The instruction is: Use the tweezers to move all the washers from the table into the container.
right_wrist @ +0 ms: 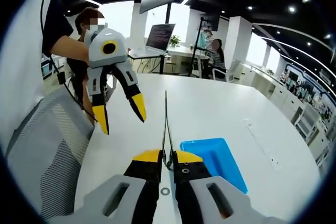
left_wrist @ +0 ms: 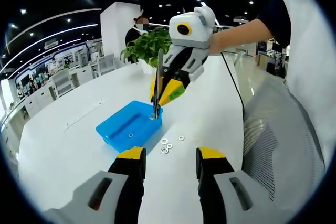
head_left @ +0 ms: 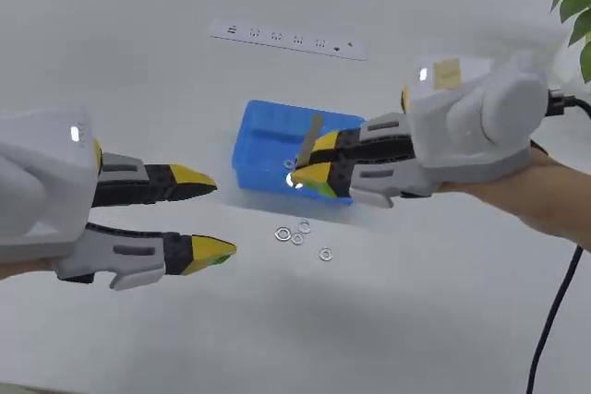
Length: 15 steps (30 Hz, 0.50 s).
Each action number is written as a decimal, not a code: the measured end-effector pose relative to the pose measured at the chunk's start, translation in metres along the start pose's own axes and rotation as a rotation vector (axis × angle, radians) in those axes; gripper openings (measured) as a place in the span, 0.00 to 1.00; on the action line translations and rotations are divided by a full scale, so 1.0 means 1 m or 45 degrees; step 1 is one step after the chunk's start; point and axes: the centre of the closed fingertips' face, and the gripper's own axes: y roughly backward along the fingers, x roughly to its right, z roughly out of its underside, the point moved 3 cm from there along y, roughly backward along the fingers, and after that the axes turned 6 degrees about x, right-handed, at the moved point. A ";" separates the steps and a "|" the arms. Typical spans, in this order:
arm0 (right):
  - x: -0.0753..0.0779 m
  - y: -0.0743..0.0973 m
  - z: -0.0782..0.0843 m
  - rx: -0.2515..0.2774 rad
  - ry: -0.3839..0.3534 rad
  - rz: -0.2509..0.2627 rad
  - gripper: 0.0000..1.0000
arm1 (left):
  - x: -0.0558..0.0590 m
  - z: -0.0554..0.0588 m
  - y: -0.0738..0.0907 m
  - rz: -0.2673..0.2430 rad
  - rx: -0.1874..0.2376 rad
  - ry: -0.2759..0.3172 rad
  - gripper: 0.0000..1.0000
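1. Head view placed the right claw (head_left: 307,164) clamped tight on the tweezers (head_left: 313,133), at the near wall of the blue container (head_left: 268,131). The left claw (head_left: 211,214) hung well apart to the side, jaws spread, holding nothing.
2. Four washers (head_left: 297,239) lay in a close cluster on the counter (head_left: 388,320), just beside that near wall. Left gripper view recorded a lone washer (left_wrist: 130,135) already on the container floor.
3. Tweezers orientation: the long axis stood near upright with a slight lean. The tips pointed down and sat at the container's near rim. The blunt end pointed up and, in the head view, leaned back over the container. The claw gripped them crosswise, below their middle.
4. A bright glint showed at the tips. Whether it was a carried washer could not be settled from the pictures.
5. Risk, judged: the tips were at the rim rather than over the floor, so any washer let go there could strike the wall and fall back onto the counter.
6. Risk, judged: freeing a washer called for easing the clamp, and easing too far could let the tweezers slip or pivot between the jaws.
7. Risk, judged: the cluster was tight, so a descent onto one washer could scatter its neighbours. Tips catching the rim could also shove the container.
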 end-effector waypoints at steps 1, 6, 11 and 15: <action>0.005 0.001 -0.002 0.007 0.002 0.015 0.09 | 0.000 0.001 0.000 -0.001 0.000 0.000 0.45; 0.029 0.005 -0.002 -0.014 0.014 0.047 0.09 | 0.001 0.011 -0.002 -0.033 -0.008 0.050 0.53; 0.050 0.001 0.000 -0.012 0.005 0.074 0.09 | -0.002 0.017 -0.005 -0.084 -0.008 0.058 0.77; 0.062 -0.007 0.009 -0.028 -0.015 0.078 0.09 | -0.004 0.021 -0.004 -0.082 -0.021 0.078 0.80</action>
